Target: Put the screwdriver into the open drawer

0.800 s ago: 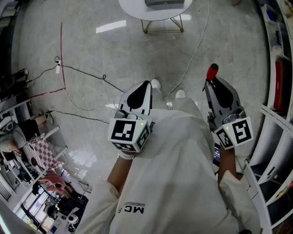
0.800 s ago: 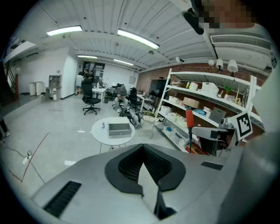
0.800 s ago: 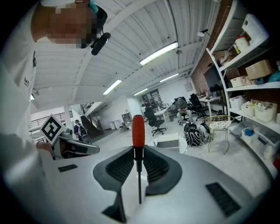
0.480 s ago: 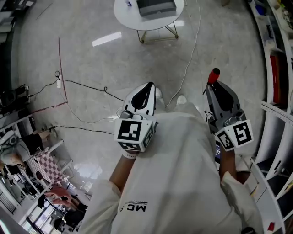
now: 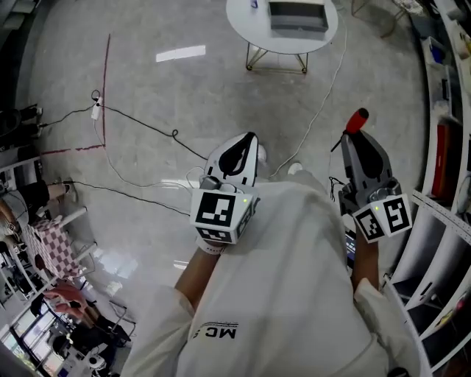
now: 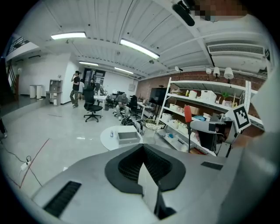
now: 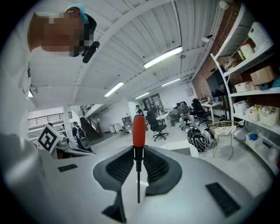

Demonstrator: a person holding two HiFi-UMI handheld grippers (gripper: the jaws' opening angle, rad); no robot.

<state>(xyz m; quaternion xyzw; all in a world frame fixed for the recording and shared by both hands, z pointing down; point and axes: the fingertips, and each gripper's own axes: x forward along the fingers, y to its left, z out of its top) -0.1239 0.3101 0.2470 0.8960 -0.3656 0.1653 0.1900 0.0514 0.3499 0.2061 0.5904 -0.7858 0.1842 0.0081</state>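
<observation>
While right gripper (image 5: 352, 141) clamps screwdriver (image 7: 138, 131), left gripper (image 5: 247, 144) closed

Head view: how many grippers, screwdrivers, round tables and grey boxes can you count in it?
Grippers: 2, the left gripper and the right gripper
Screwdrivers: 1, the screwdriver with a red handle, held in the right gripper
Round tables: 1, the white table
Grey boxes: 1, the grey box on that table
Total: 5

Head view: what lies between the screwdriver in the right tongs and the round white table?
Only bare grey floor, crossed by one white cable, separates the screwdriver from the table. The head view shows it.
</observation>
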